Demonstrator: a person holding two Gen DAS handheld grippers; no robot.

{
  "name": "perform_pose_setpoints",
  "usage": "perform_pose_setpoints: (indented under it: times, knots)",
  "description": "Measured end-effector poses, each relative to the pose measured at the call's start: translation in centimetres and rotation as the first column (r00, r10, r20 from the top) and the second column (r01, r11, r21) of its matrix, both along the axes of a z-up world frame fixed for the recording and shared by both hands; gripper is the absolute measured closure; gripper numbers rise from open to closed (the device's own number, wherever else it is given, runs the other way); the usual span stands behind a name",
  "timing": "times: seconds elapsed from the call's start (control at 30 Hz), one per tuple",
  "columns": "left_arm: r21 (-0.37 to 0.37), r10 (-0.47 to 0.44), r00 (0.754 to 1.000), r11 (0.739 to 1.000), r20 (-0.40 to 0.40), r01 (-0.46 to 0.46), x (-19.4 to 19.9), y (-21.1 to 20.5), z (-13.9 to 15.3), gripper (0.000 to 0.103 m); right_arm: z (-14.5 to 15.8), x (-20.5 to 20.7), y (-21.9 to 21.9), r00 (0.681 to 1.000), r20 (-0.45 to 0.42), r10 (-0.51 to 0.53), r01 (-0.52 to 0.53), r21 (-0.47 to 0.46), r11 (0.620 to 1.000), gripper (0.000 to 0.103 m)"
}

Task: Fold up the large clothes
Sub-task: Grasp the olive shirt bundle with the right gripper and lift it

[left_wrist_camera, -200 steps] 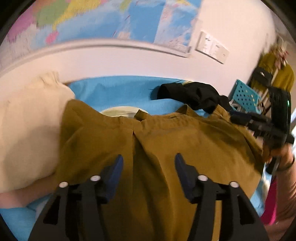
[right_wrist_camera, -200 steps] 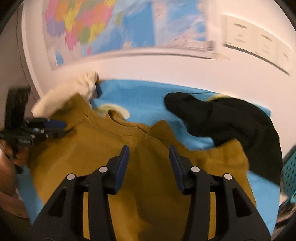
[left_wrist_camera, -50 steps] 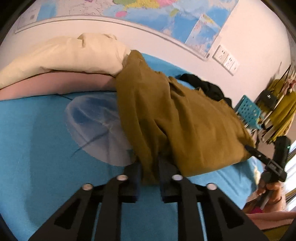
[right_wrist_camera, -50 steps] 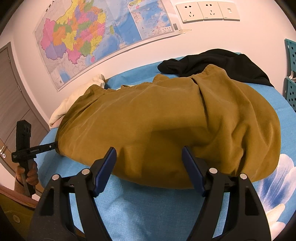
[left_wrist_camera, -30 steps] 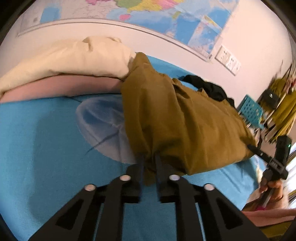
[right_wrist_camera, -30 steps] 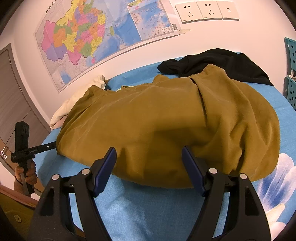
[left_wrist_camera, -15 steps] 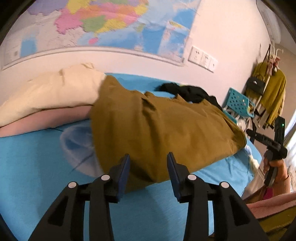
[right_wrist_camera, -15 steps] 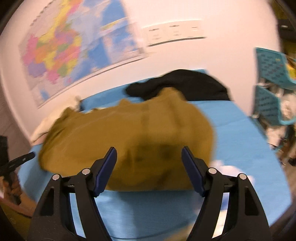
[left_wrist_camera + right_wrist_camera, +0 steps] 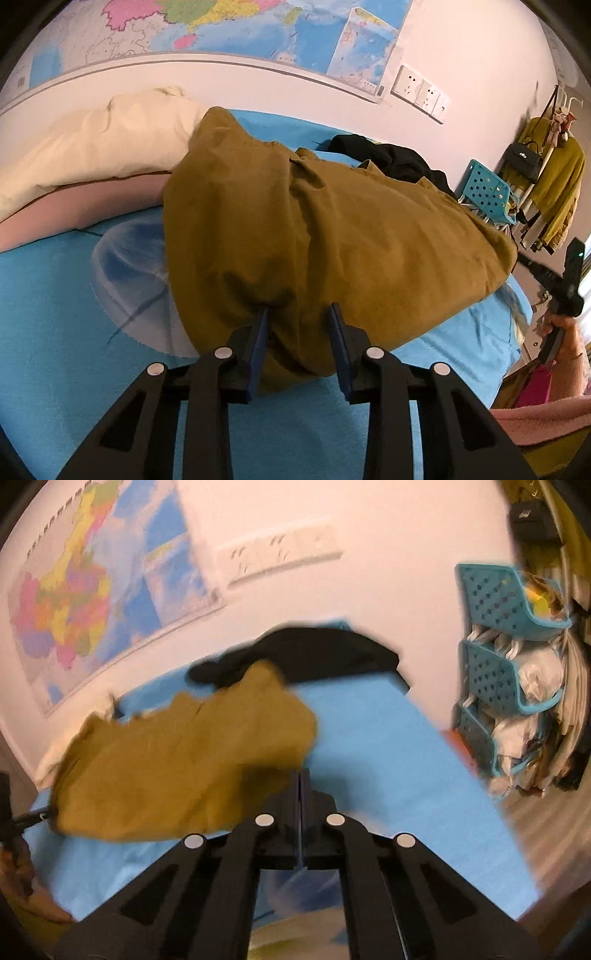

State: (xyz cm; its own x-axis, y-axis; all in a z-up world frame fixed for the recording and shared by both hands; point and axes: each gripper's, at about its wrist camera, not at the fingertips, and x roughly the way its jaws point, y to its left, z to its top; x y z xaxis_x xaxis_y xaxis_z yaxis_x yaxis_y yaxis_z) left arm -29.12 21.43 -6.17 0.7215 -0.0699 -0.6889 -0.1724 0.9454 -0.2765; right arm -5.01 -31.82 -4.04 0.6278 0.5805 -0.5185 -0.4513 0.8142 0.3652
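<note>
No writing legible; left claw (image 9: 297,328) straddles mustard garment (image 9: 332,236).

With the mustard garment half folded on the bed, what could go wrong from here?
1. The left gripper is open, its tips at the garment hem; closing may pinch the blue sheet too.
2. The right gripper is shut at the garment's edge; the blur hides whether it holds cloth, so a pull might come away without it.
3. The black garment touches the far edge and could get dragged.
</note>
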Motion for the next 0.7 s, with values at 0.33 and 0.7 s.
perform_pose_setpoints:
  times: [0.33,0.7]
  knots:
    - [0.072,-0.015,1.0,0.997,-0.019,0.016,0.6,-1.5,0.5,0.058,-1.9,0.3,1.0,0.996,-0.011,-0.094,0.091,-0.144,0.985,0.102]
    - [0.186,-0.002,1.0,0.983,0.008,0.001,0.9,-3.7,2.3,0.041,1.1,-3.3,9.6,0.97,0.067,0.235,-0.226,-0.119,0.967,0.062]
